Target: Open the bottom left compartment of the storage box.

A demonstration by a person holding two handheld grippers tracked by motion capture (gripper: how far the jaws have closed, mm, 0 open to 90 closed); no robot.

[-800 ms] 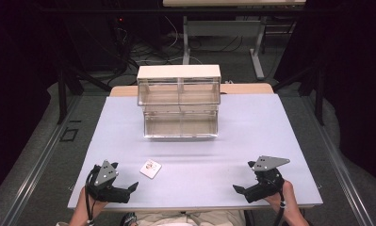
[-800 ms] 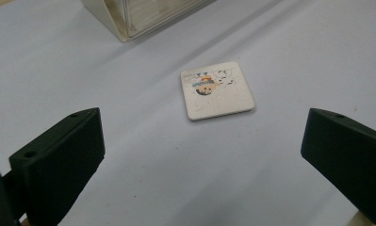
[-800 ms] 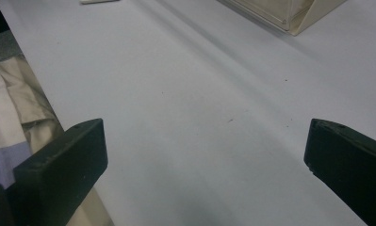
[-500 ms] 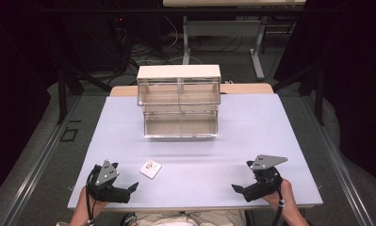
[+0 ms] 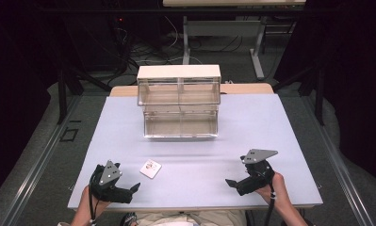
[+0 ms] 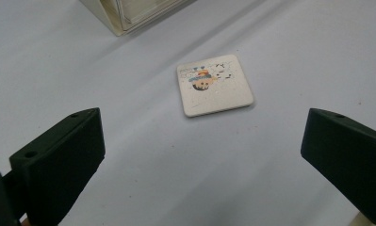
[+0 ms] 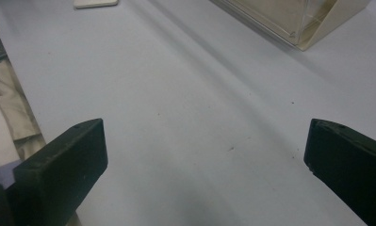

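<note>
At the table's near edge, the left gripper [image 5: 134, 187] and right gripper [image 5: 230, 182] rest low, jaws wide and empty. Just ahead of the left lies a small square picture tile [image 6: 214, 84], flat, ready for pickup. Farther back stands a clear drawer cabinet [image 5: 180, 101].

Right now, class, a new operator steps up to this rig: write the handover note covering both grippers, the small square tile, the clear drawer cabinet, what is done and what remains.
Left gripper: jaws wide open, holding nothing, aimed at the tile.
Right gripper: jaws wide open, holding nothing, low over the table at its near right.
Small square picture tile: flat on the table, just ahead of the left gripper, untouched.
Clear drawer cabinet: at the far middle of the table.
Done: nothing visible yet.
Left: probably grasp the tile; its destination is not evident.
</note>
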